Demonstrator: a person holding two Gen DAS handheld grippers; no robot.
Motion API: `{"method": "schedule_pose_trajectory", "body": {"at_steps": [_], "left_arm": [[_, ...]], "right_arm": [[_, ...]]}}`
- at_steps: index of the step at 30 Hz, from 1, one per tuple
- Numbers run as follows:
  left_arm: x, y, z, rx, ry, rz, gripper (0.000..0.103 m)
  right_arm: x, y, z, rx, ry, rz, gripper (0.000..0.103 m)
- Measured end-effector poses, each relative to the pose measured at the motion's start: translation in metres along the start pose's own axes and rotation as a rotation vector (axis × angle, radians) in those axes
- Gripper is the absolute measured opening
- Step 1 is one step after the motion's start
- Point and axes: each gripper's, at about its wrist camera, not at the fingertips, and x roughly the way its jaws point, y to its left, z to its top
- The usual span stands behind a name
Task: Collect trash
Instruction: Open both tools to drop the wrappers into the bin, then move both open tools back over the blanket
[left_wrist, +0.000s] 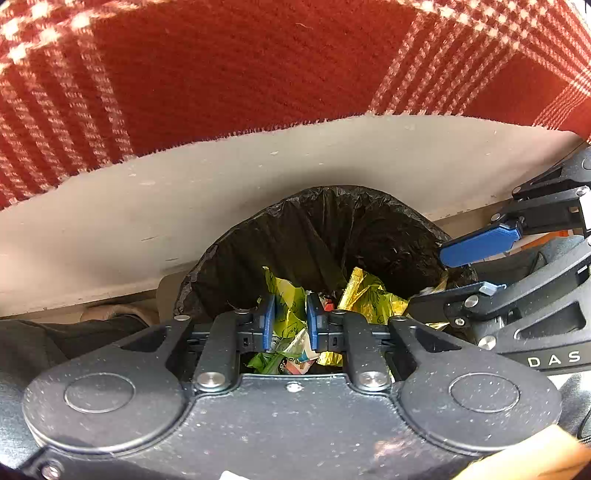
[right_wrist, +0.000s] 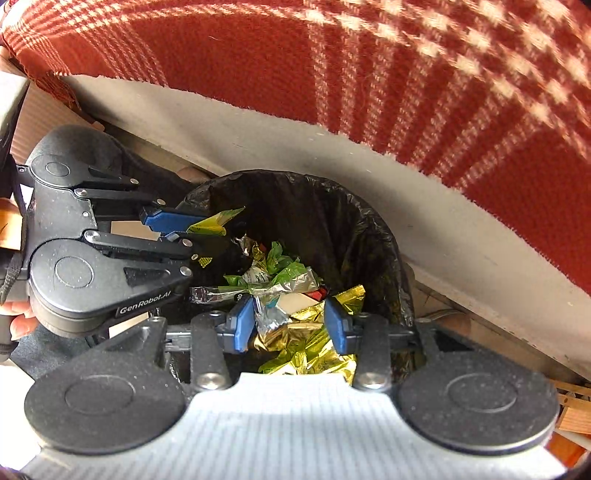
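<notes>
A bin lined with a black bag (left_wrist: 332, 206) (right_wrist: 295, 184) stands below both grippers and holds a heap of green, gold and silver wrappers (right_wrist: 284, 273) (left_wrist: 369, 295). My left gripper (left_wrist: 290, 321) (right_wrist: 184, 227) points down over the bin's near side. Its blue fingers stand a little apart, with a yellow-green wrapper (left_wrist: 286, 295) (right_wrist: 216, 221) loose between their tips. My right gripper (right_wrist: 291, 325) (left_wrist: 432, 277) hangs open over the heap. A crumpled silver wrapper (right_wrist: 269, 317) shows in its gap, and I cannot tell whether it touches the pads.
A red and white plaid cloth (left_wrist: 258, 66) (right_wrist: 443, 92) overhangs a pale grey ledge (left_wrist: 184, 206) just behind the bin. A person's hand (right_wrist: 22, 321) holds the left gripper. Cardboard and wooden scraps (right_wrist: 572, 410) lie on the floor at the right.
</notes>
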Motion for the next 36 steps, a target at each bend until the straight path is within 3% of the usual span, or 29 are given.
{"method": "schedule_pose_trajectory", "body": {"at_steps": [2, 4, 10, 15, 20, 25, 31, 36], "left_arm": [[-0.002, -0.001, 0.000, -0.003, 0.002, -0.001, 0.040], [-0.003, -0.001, 0.000, -0.009, -0.002, 0.012, 0.050], [-0.018, 0.001, 0.000, -0.027, -0.023, -0.004, 0.055], [-0.055, -0.001, -0.001, 0.015, -0.130, 0.006, 0.060], [-0.121, -0.005, -0.004, 0.077, -0.350, 0.041, 0.076], [-0.179, -0.002, 0.009, 0.063, -0.547, 0.021, 0.081], [-0.209, 0.004, 0.057, 0.054, -0.661, 0.059, 0.082], [-0.215, 0.028, 0.119, -0.032, -0.680, -0.008, 0.082]], "right_arm": [[-0.003, 0.002, 0.000, 0.001, -0.002, -0.002, 0.062], [-0.003, 0.002, -0.001, 0.000, -0.006, -0.006, 0.065], [-0.012, 0.002, -0.002, 0.003, -0.024, -0.023, 0.069], [-0.039, 0.008, -0.009, -0.033, -0.096, -0.057, 0.071], [-0.095, 0.016, -0.020, -0.093, -0.280, -0.071, 0.073], [-0.153, 0.010, -0.026, -0.079, -0.476, -0.043, 0.077], [-0.199, -0.002, -0.013, -0.048, -0.691, -0.139, 0.080], [-0.212, -0.024, 0.018, 0.012, -0.744, -0.234, 0.080]]}}
